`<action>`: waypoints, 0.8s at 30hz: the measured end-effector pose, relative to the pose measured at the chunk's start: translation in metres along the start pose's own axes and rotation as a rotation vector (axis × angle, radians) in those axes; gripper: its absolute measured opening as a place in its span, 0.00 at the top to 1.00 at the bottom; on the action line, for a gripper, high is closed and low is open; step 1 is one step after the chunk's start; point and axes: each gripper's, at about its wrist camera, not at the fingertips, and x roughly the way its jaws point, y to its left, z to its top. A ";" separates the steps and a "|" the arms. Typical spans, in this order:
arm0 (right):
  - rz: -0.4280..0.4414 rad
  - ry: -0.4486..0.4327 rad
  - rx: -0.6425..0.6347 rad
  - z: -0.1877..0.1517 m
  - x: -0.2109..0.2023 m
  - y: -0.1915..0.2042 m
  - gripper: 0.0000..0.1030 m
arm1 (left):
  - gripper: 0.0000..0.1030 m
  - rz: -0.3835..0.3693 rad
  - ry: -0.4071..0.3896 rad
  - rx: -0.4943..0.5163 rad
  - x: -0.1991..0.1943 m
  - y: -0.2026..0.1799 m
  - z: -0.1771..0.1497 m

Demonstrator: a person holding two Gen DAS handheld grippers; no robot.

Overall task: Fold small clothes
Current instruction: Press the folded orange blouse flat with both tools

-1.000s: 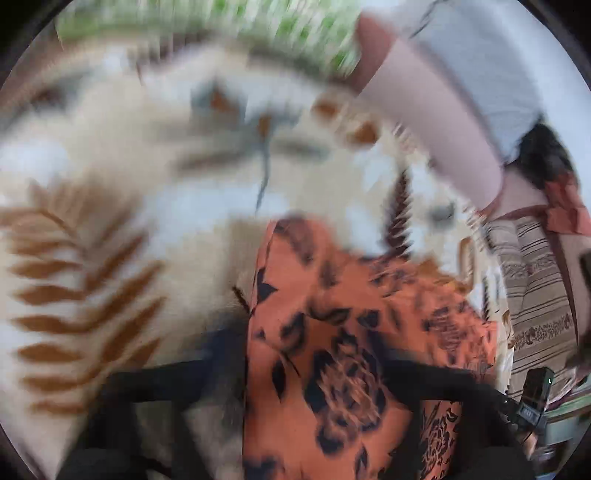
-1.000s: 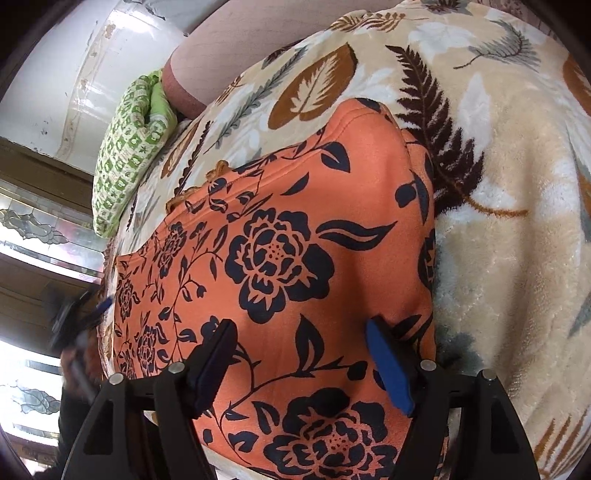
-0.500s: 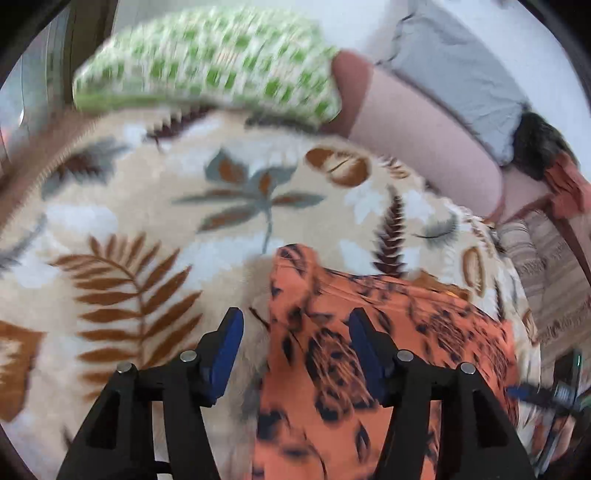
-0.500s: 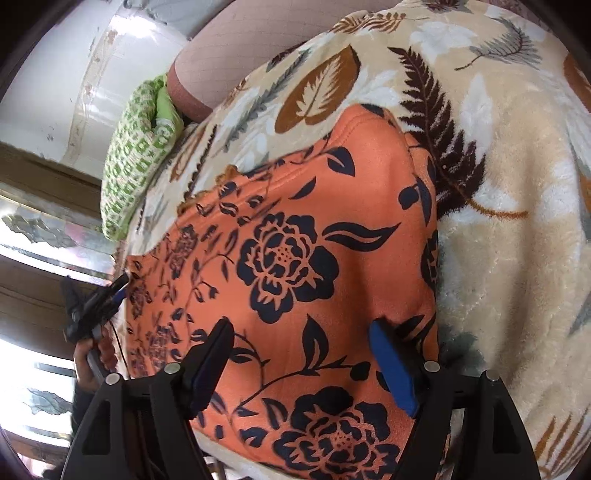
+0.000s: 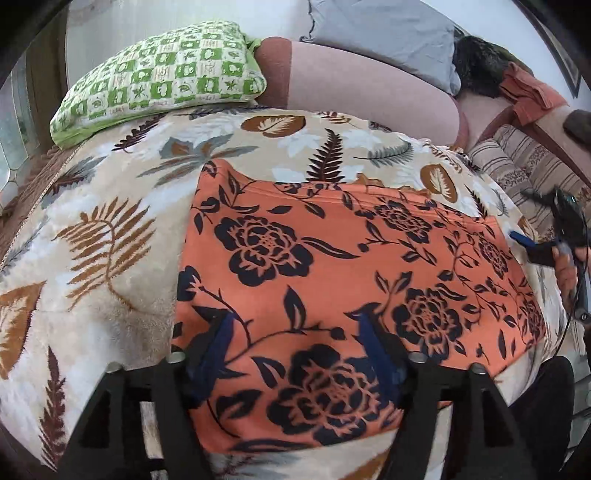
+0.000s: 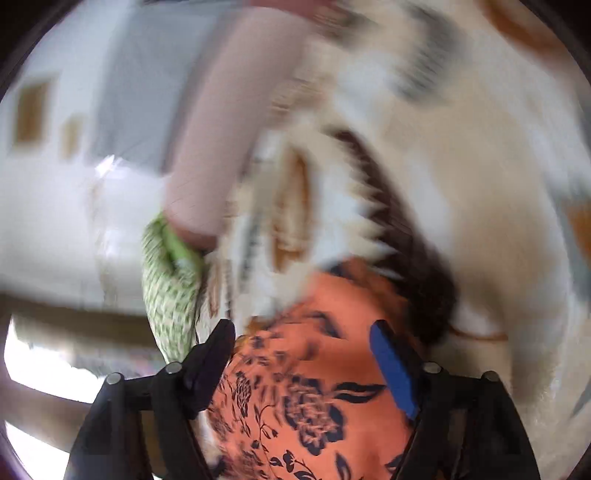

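An orange cloth with dark blue flowers [image 5: 332,280] lies flat on a cream leaf-print blanket [image 5: 92,240]. My left gripper [image 5: 295,332] is open, its two fingers spread over the cloth's near left part. My right gripper [image 6: 303,339] is open over another edge of the same cloth [image 6: 314,387]; that view is blurred by motion. The right gripper also shows in the left wrist view [image 5: 543,243] at the cloth's far right edge, held by a hand.
A green checked pillow [image 5: 162,77] and a pink bolster [image 5: 362,85] lie at the back of the bed, with a grey pillow [image 5: 380,33] behind. A striped cushion [image 5: 524,173] sits at the right.
My left gripper has pulled back and risen, so the whole cloth now shows flat. My right gripper has swung fast toward the cloth's edge, and its view blurred.
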 end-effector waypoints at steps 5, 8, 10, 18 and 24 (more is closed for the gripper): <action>-0.165 -0.003 0.063 0.020 0.037 -0.032 0.19 | 0.29 0.016 0.032 -0.042 -0.004 -0.005 -0.012; -0.131 -0.071 0.007 0.003 -0.002 -0.006 0.19 | 0.29 0.020 -0.013 -0.039 -0.019 -0.009 -0.018; -0.152 -0.065 -0.075 -0.023 -0.028 0.008 0.19 | 0.29 0.026 -0.025 -0.051 -0.021 -0.013 -0.017; -0.077 0.063 0.104 -0.188 -0.081 -0.028 0.18 | 0.29 0.036 -0.024 -0.047 -0.015 -0.047 -0.012; -0.093 0.034 0.215 -0.201 -0.072 -0.058 0.18 | 0.27 0.073 -0.007 -0.064 -0.020 -0.061 -0.015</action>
